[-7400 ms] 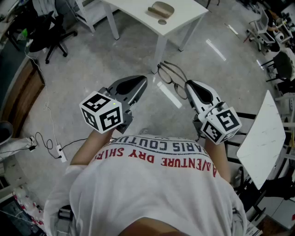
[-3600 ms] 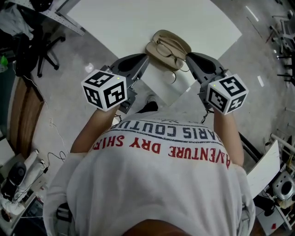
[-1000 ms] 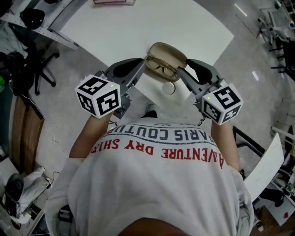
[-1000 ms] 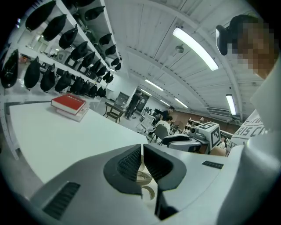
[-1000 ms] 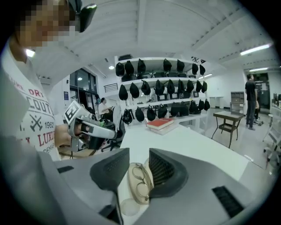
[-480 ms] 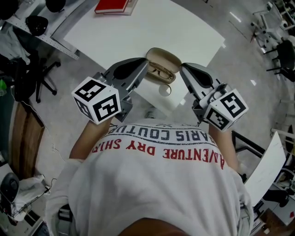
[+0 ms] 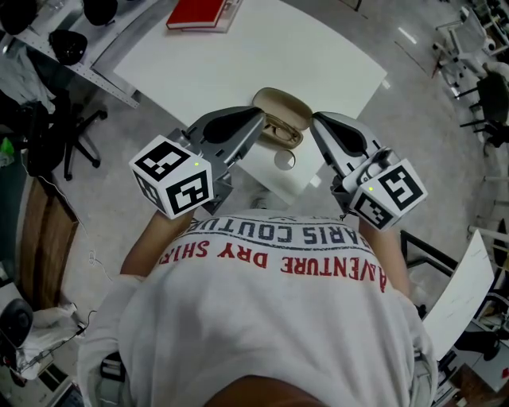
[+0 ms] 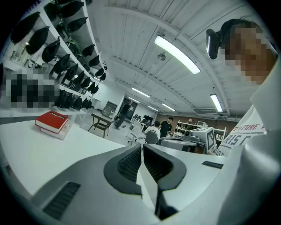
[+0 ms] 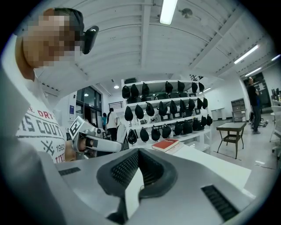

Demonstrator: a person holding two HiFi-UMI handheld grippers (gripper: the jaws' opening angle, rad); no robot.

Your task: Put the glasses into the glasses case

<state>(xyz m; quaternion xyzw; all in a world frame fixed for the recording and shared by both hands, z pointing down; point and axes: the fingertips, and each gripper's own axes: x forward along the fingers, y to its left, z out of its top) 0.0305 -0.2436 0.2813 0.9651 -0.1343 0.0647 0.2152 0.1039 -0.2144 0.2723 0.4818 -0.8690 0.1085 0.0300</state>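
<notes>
In the head view a beige glasses case (image 7: 280, 104) lies open near the front edge of the white table (image 7: 238, 56). Dark-framed glasses (image 7: 283, 132) rest inside it. My left gripper (image 7: 258, 118) hovers just left of the case, its jaws shut and empty. My right gripper (image 7: 315, 119) hovers just right of it, also shut on nothing. Neither touches the case. The left gripper view shows the left gripper's (image 8: 142, 147) pads meeting at the tips. In the right gripper view the right gripper's (image 9: 138, 151) pads are likewise pressed together. Neither gripper view shows the case.
A small pale round disc (image 7: 284, 161) lies on the table in front of the case. A red book (image 7: 199, 11) sits at the table's far left corner. An office chair (image 7: 56, 127) stands to the left, and shelves of dark helmets (image 9: 167, 114) line the wall.
Both grippers have lifted up and away from the sides of the case. The glasses stay in the open case.
</notes>
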